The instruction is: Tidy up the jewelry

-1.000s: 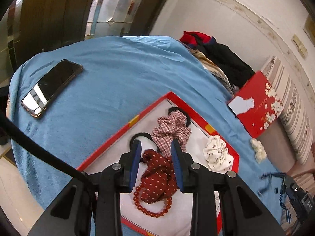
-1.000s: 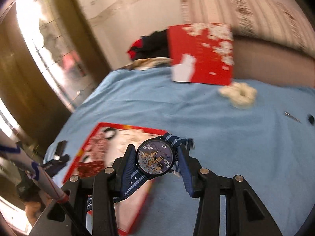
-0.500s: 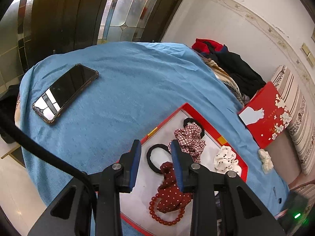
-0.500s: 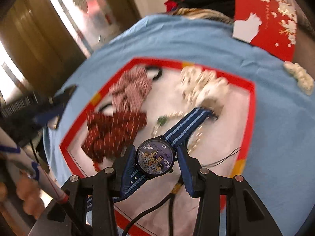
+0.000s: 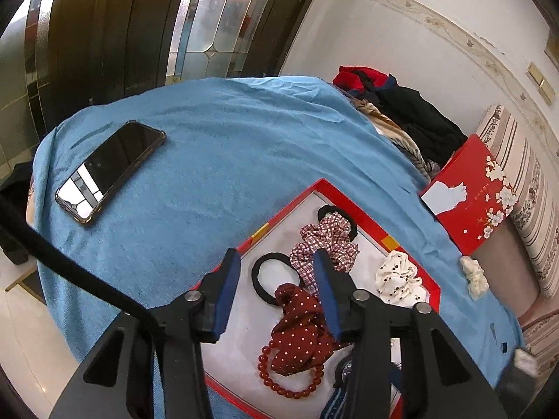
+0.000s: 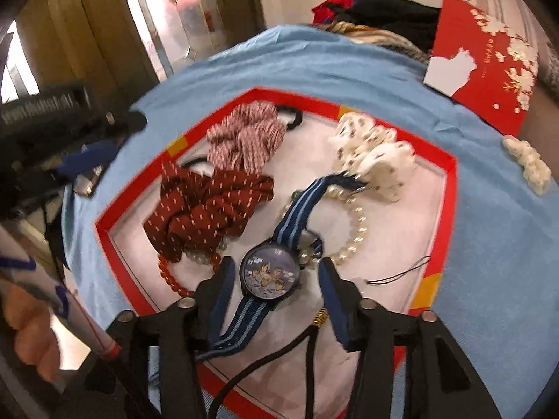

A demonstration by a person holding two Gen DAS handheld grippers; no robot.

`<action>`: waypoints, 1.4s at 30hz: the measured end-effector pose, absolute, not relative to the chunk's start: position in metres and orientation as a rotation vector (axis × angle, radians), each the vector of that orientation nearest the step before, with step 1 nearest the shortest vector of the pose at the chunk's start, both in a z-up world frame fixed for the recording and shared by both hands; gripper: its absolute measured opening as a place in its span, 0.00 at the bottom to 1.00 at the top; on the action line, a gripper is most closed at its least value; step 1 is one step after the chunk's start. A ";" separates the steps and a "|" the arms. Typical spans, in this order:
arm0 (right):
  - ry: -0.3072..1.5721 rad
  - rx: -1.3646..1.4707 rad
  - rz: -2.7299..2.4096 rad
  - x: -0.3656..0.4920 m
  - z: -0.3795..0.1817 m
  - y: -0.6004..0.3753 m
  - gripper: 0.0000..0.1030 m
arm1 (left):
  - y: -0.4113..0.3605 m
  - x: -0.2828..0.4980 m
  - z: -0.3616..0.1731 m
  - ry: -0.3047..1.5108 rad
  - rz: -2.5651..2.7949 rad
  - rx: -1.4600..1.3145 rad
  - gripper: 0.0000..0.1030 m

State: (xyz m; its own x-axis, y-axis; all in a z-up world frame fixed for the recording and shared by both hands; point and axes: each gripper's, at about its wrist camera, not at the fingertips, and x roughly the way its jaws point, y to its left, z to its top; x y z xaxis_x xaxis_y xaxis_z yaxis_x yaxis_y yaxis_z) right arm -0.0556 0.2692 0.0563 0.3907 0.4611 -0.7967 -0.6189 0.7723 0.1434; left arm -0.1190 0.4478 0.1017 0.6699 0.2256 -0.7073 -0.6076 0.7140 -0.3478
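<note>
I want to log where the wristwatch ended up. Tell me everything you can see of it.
The wristwatch has a round dark case, a blue dial with cartoon figures, and a woven-looking strap in navy with pale blue stripes. It lies face up on the white floor of the red-rimmed tray, strap stretched out, its far end across the pearl bracelet towards the white dotted scrunchie. The right gripper straddles the case, jaws opening, pads clear of it.

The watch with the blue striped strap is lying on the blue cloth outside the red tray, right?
Not quite. The watch lies inside the red tray, on its white floor, not on the blue cloth. The right wrist view shows it.
</note>
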 end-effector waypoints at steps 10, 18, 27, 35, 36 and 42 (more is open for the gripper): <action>0.863 -0.078 0.572 -0.065 0.093 0.192 0.64 | 0.424 -0.113 0.109 0.682 0.470 -0.495 0.44; 0.867 -0.062 0.434 -0.087 0.092 0.126 0.65 | 0.389 -0.111 0.113 0.685 0.449 -0.359 0.45; 0.843 -0.128 0.343 -0.109 0.089 0.096 0.67 | 0.361 -0.112 0.117 0.668 0.412 -0.280 0.49; 0.853 -0.140 0.344 -0.113 0.084 0.103 0.67 | 0.359 -0.113 0.118 0.660 0.398 -0.273 0.52; 0.854 -0.144 0.346 -0.113 0.083 0.105 0.67 | 0.360 -0.114 0.118 0.659 0.398 -0.277 0.53; 0.858 -0.175 0.362 -0.118 0.078 0.118 0.67 | 0.363 -0.115 0.119 0.650 0.391 -0.298 0.55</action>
State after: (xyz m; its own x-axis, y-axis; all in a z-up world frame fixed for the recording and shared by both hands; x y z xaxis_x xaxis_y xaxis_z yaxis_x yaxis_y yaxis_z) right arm -0.1176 0.1182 0.0782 0.5980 0.2406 -0.7645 -0.3797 0.9251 -0.0058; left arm -0.1154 0.3628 0.1193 0.7278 0.2574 -0.6356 -0.4405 0.8859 -0.1456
